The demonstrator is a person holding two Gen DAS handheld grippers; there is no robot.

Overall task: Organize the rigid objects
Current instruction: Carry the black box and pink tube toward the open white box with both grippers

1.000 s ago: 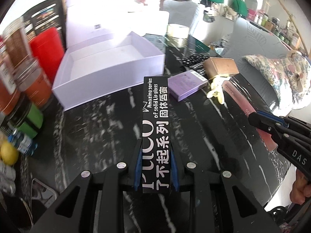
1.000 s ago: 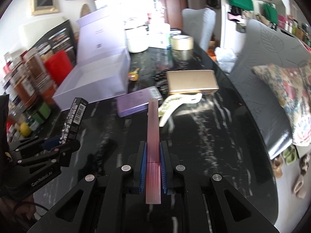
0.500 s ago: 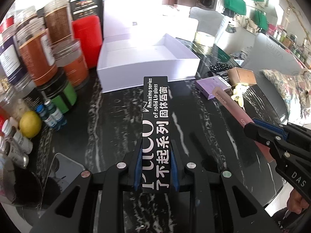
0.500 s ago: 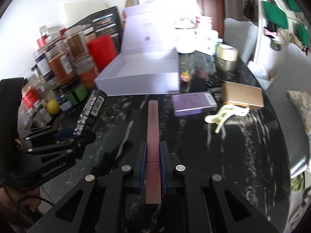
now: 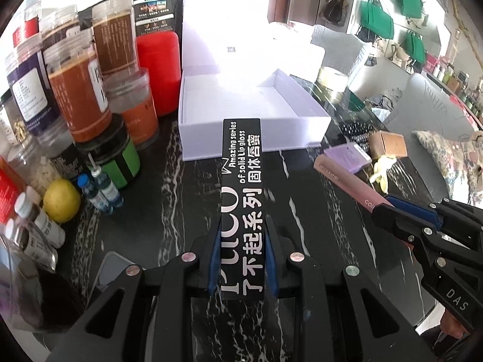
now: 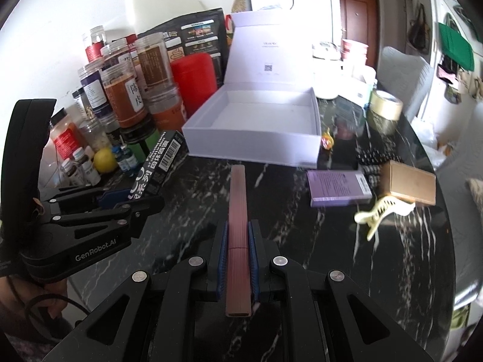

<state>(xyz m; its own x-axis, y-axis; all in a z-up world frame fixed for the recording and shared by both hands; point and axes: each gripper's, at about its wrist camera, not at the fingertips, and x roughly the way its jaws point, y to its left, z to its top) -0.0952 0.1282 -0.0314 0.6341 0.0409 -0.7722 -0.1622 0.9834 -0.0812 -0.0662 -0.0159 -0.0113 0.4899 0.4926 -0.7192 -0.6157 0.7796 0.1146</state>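
Black lip-gloss carton (image 5: 241, 202) clamped in my left gripper (image 5: 241, 267), pink case (image 6: 237, 235) in my right gripper (image 6: 237, 267); I'd level both over the white box (image 6: 253, 143), upper centre, before releasing.

Bright daylight blows out the white box (image 5: 241, 90) lid; glossy tabletop (image 6: 302, 241) glares; fisheye edges bend, slight blur
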